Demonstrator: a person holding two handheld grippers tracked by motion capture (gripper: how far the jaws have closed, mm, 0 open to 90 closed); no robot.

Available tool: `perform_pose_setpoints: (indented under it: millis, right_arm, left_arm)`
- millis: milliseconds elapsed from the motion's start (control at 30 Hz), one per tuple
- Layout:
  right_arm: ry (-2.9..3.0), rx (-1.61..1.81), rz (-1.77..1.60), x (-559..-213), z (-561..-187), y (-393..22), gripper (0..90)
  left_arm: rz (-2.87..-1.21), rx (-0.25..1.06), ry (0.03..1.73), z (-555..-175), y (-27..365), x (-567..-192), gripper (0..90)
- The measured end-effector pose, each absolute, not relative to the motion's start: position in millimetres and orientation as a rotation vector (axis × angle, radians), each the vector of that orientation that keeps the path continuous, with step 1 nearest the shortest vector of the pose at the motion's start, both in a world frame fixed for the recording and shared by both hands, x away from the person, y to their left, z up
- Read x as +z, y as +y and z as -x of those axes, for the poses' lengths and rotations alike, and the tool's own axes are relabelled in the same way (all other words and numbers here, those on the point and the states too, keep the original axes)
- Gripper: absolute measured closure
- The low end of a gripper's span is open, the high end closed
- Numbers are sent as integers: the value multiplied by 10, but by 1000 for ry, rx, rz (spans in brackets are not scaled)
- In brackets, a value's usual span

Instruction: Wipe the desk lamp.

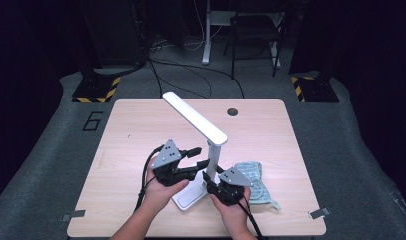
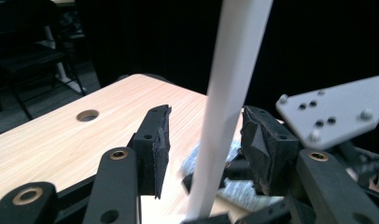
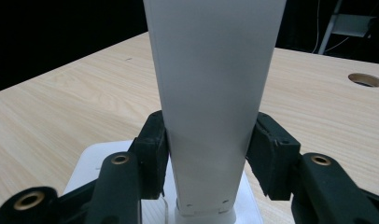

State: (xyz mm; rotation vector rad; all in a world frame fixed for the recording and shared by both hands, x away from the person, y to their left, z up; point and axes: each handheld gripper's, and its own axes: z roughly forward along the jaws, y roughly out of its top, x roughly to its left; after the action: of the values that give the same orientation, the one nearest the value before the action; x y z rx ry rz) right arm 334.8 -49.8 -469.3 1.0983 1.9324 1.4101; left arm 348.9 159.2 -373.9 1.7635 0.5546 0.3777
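The wooden counter (image 1: 131, 150) carried a white desk lamp (image 1: 203, 145), its base near the front edge and its flat head slanting up and back. A pale cloth (image 1: 256, 182) lay just right of the base. The right tongs (image 3: 206, 154) gripped the lamp's upright post low down. The left tongs (image 2: 206, 144) stood open around the post, pads clear of it.

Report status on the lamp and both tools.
Right tool clamped on desk lamp post. Left tool open, straddling post without touching. Cloth beside lamp base, right side.
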Motion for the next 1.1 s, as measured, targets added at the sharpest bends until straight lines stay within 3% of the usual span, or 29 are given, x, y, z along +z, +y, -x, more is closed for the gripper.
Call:
perform_pose_setpoints:
  millis: [533,1100]
  right_arm:
    - [1934,1411,-1089,-4670,-3363,-703,514]
    - [2002,1463,-1012,-4673,-3429,-321,519]
  left_arm:
    - [-1794,387,624,-3288,2214,-4186,463]
    - [-1759,407,681,-3225,2453,-4385,458]
